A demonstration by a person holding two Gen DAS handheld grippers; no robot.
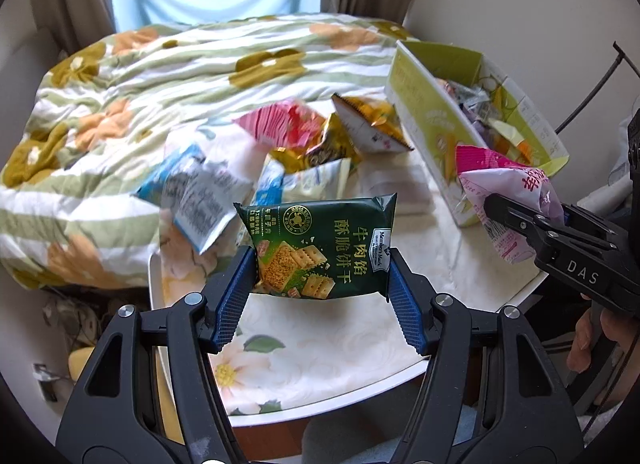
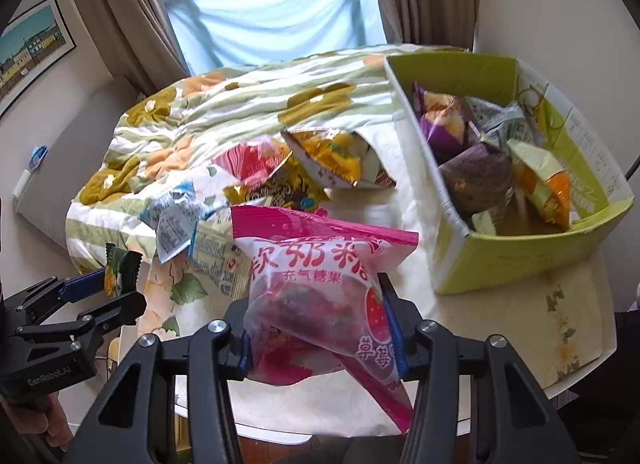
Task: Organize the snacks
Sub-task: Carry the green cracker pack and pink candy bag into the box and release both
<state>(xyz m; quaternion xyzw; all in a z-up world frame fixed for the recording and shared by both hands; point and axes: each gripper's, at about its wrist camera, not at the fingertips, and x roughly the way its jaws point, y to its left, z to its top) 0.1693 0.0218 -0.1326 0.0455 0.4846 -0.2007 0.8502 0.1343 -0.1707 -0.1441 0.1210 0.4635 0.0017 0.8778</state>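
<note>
Left gripper clamps green cracker pack above the table. Right gripper pinches pink candy bag, also lifted. Beyond: loose snack packets on table; green box at right holds more snacks.

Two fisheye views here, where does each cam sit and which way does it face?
Left wrist: on the left gripper, angled down at the table; clamps a green cracker packet; own fingers, right gripper and a hand show.
Right wrist: on the right gripper, angled down; clamps a pink candy bag; the left gripper shows at lower left.
Shared: snack pile, green box, quilt, window.
</note>
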